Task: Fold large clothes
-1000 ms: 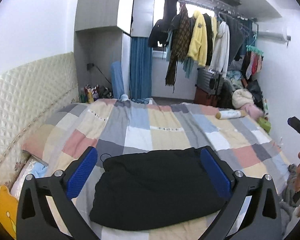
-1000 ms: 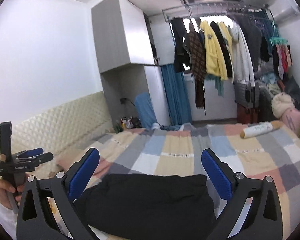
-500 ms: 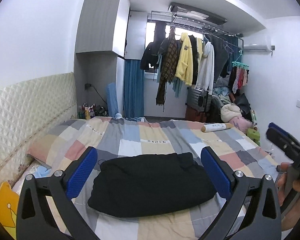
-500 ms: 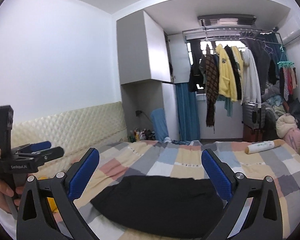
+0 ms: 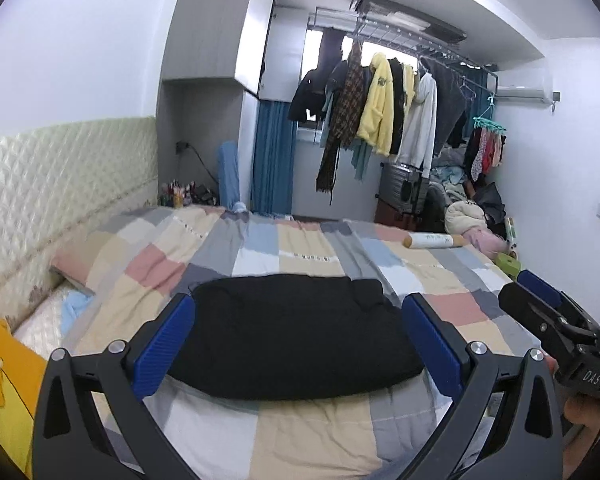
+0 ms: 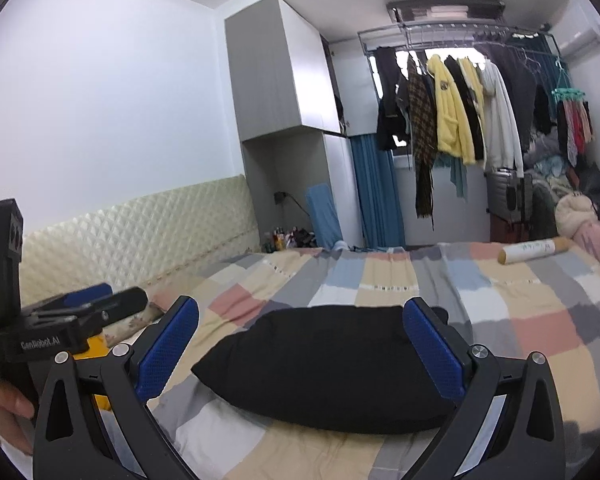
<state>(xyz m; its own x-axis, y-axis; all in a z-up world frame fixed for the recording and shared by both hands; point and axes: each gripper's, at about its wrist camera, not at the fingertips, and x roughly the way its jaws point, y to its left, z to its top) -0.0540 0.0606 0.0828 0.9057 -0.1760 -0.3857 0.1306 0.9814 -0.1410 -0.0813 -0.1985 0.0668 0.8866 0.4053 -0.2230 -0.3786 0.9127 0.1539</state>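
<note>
Both grippers hang above the near edge of the bed [image 5: 308, 248], and I have nothing in either. My left gripper [image 5: 298, 340] has its blue-padded fingers [image 5: 162, 346] spread wide, released, framing the folded black garment [image 5: 296, 336] without touching it. My right gripper [image 6: 300, 350] is just as slack, its fingers [image 6: 434, 350] wide apart above the same dark bundle [image 6: 332, 364]. That garment lies flat on the checked quilt [image 5: 312, 432], near the middle of the bed's near half. Far to the right on the quilt rests a white roll [image 5: 434, 240]. Along the left runs a padded cream headboard [image 5: 60, 176]. At the far end, coats hang from a rail [image 5: 380, 108] by the window.
</note>
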